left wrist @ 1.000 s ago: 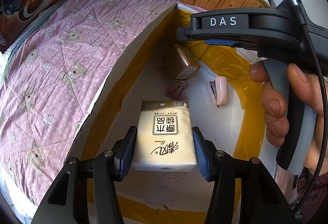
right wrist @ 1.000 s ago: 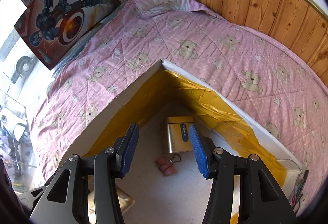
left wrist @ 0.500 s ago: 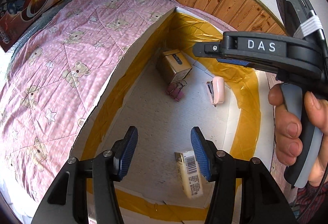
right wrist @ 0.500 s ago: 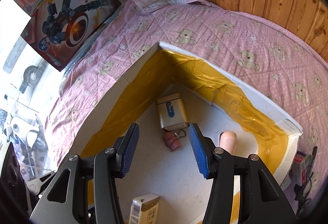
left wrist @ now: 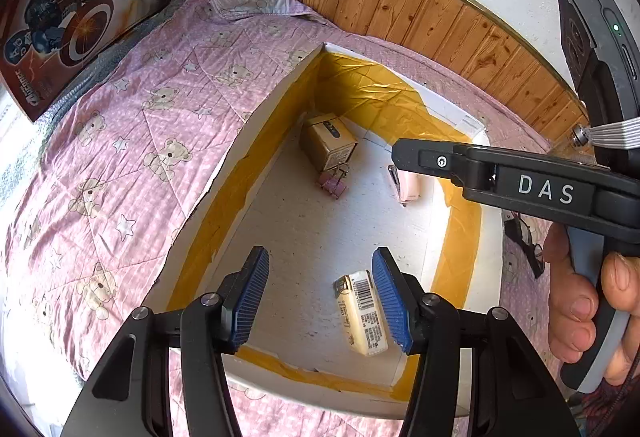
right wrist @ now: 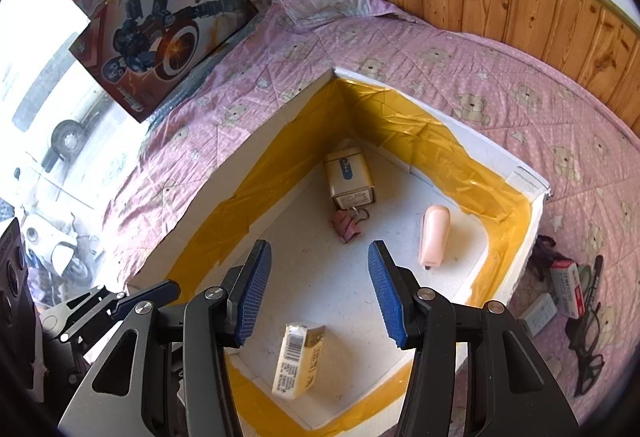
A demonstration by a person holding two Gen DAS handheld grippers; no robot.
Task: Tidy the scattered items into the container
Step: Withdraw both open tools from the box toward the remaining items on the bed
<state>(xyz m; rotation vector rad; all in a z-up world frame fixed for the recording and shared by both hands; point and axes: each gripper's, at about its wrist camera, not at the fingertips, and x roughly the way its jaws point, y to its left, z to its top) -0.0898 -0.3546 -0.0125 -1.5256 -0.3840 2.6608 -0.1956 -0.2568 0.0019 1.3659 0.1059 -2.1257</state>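
Below the left gripper (left wrist: 316, 297), jaws spread and holding nothing, a tissue pack (left wrist: 362, 319) lies on the container floor, just under its right finger. Right gripper (right wrist: 316, 289) likewise spread and empty, hovering over the same container (right wrist: 532, 185); the tissue pack (right wrist: 298, 361) sits beneath and slightly left of its jaws.

Farther ahead of both grippers: a tan carton (right wrist: 349, 177) in the far corner, a pink binder clip (right wrist: 345, 227) touching its near end, a pale pink stapler (right wrist: 433, 235) to the right.

Outside the wall, right of the right gripper: small boxes (right wrist: 566, 283), a white packet (right wrist: 538, 313), dark-framed glasses (right wrist: 588, 341) on the quilt (right wrist: 460, 53). Judged still to be collected.

Risks:
- Both grippers crowd one opening; a swing toward the outside items could knock them together or clip the wall.
- Wall looks like light white foam board with glossy yellow tape; a nudge may shift or dent it.
- Quilt is soft and padded; items may sink or slide when pinched, and the fingers may catch fabric.
- Glasses are thin and springy; pinching the frame unevenly could twist it or let it slip out.
- Tissue pack is soft and film-wrapped, resting on its narrow side; may topple if bumped.

Finger pads: blue, ribbed. Container floor: rough, speckled white.
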